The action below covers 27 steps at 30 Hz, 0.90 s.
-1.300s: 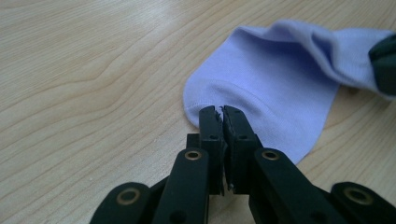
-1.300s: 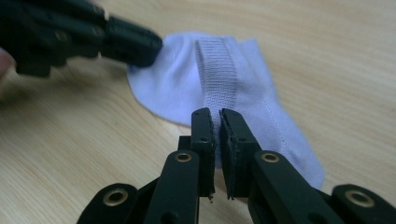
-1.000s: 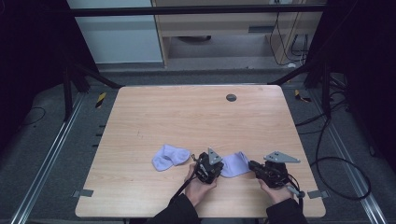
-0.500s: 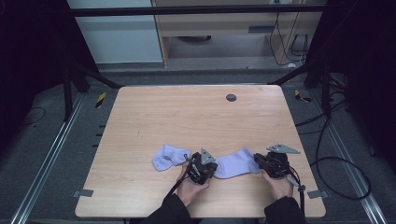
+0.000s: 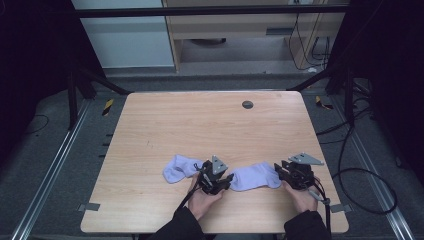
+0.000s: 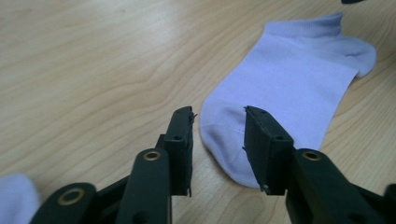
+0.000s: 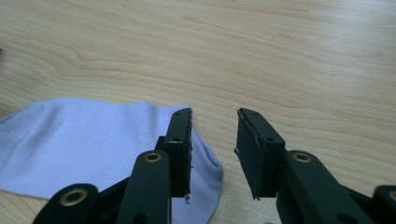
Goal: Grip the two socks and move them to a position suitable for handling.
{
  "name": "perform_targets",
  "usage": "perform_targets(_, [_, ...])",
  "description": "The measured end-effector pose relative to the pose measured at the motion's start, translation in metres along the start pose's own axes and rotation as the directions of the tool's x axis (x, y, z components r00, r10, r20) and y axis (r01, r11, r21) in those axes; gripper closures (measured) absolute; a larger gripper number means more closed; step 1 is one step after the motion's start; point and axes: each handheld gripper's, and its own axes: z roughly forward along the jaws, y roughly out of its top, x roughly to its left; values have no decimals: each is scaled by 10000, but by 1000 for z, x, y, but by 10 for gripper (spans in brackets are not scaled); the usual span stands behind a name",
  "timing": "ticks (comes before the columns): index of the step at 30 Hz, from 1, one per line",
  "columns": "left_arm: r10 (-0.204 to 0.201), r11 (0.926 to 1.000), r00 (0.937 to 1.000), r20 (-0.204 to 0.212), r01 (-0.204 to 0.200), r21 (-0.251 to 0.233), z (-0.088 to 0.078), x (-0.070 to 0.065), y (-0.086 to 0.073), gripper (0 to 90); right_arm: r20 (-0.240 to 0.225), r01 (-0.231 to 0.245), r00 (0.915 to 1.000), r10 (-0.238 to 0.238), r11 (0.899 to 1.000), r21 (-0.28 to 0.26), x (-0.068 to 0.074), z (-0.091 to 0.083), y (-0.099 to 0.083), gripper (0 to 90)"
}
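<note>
Lilac sock (image 5: 254,176) lies slack between both open, empty grippers (image 5: 216,180) (image 5: 295,175); closing shallow might snag just one layer.

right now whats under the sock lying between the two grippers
The sock lies flat on the bare wooden table. Whatever its fabric covers is hidden; nothing pokes out around its edges.

Two pale lilac ankle socks lie flat near the bench's front edge: one (image 5: 255,176) stretched out, the other (image 5: 179,167) lying to its left.

Two pale lilac socks (image 5: 254,176) (image 5: 179,168) on light woodgrain table (image 5: 200,125), black tongs (image 6: 217,135)
</note>
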Motion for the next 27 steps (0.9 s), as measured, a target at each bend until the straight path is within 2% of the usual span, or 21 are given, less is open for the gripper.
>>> perform_targets(4, [90,9998,9999,-78,-91,-194,-19,9,7,550,-169,-14,9999,10,9998,-216,1,-5,3,615])
perform_targets(7, [245,9992,9997,60,-243,-323,-38,20,10,513,-489,-173,9987,155,9992,-373,3,-10,8,580])
perform_targets(11, [436,9981,9982,-404,-453,-421,-69,40,9,474,-708,14,9975,-51,9986,-527,8,-15,13,548])
perform_targets(16, [514,9982,9922,-1134,-544,-234,-101,66,-5,460,-1042,202,9942,-275,9973,-703,19,-17,23,513])
perform_targets(22, [-373,9992,9882,-1483,344,-219,-123,98,-33,455,-1355,347,9898,-449,9965,-764,35,-10,36,504])
perform_targets(23, [-587,9981,9864,-1532,552,-267,-125,103,-37,455,-1403,325,9892,-425,9968,-732,38,-9,37,503])
perform_targets(27, [-1023,9948,9776,-1838,1009,-170,-131,121,-53,465,-1547,517,9860,-618,9963,-690,50,1,44,503])
